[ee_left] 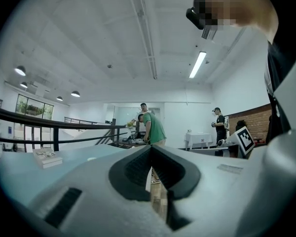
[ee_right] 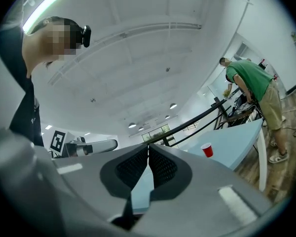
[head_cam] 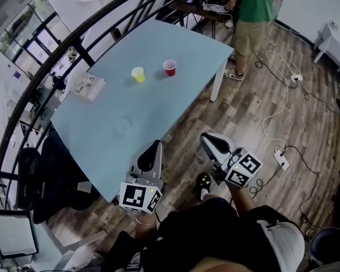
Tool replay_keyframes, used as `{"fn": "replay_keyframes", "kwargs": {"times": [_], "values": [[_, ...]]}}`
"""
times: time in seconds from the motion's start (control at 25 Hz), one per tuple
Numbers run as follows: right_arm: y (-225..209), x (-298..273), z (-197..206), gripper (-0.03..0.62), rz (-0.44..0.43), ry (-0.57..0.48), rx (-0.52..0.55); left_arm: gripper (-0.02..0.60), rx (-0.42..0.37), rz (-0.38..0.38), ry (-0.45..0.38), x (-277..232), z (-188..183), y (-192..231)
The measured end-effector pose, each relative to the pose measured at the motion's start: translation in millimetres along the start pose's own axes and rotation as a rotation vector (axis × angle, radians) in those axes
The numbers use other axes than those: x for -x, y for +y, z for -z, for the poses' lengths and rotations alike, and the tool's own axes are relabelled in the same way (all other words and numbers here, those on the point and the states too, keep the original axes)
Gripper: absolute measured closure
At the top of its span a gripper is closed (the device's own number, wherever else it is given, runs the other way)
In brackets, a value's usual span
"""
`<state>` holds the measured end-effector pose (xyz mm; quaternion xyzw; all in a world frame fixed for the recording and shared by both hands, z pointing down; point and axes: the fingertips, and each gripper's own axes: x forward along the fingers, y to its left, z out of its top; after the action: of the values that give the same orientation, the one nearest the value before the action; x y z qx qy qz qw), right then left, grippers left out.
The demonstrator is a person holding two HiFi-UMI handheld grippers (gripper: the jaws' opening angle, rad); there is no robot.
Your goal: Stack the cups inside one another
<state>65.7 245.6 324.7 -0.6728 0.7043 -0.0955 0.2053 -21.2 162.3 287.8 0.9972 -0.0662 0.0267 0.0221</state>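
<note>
A yellow cup (head_cam: 137, 74) and a red cup (head_cam: 169, 67) stand upright and apart on the far half of the light blue table (head_cam: 119, 123). Both grippers are held near the table's near corner, well short of the cups. My left gripper (head_cam: 154, 147) is over the table's edge, jaws shut, nothing between them. My right gripper (head_cam: 207, 138) hangs over the wooden floor beside the table, also shut and holding nothing. In the right gripper view the pads (ee_right: 138, 167) meet, and the red cup (ee_right: 206, 150) shows far ahead to the right. The left gripper view shows no cups.
A book or flat box (head_cam: 88, 86) lies near the table's left edge. A person in a green shirt (head_cam: 253, 10) stands past the far end, by another desk. Cables and a power strip (head_cam: 281, 158) lie on the floor to the right. A black railing (head_cam: 56, 55) curves along the table's left side.
</note>
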Motion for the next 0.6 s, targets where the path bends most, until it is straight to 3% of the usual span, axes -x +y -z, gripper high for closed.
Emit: {"fn": "replay_keyframes", "kwargs": {"times": [0.6], "values": [[-76,-31,-25,0.591,-0.11,0.053,0.014,0.597,-0.034,-0.151,0.016,-60,-6,13]]}}
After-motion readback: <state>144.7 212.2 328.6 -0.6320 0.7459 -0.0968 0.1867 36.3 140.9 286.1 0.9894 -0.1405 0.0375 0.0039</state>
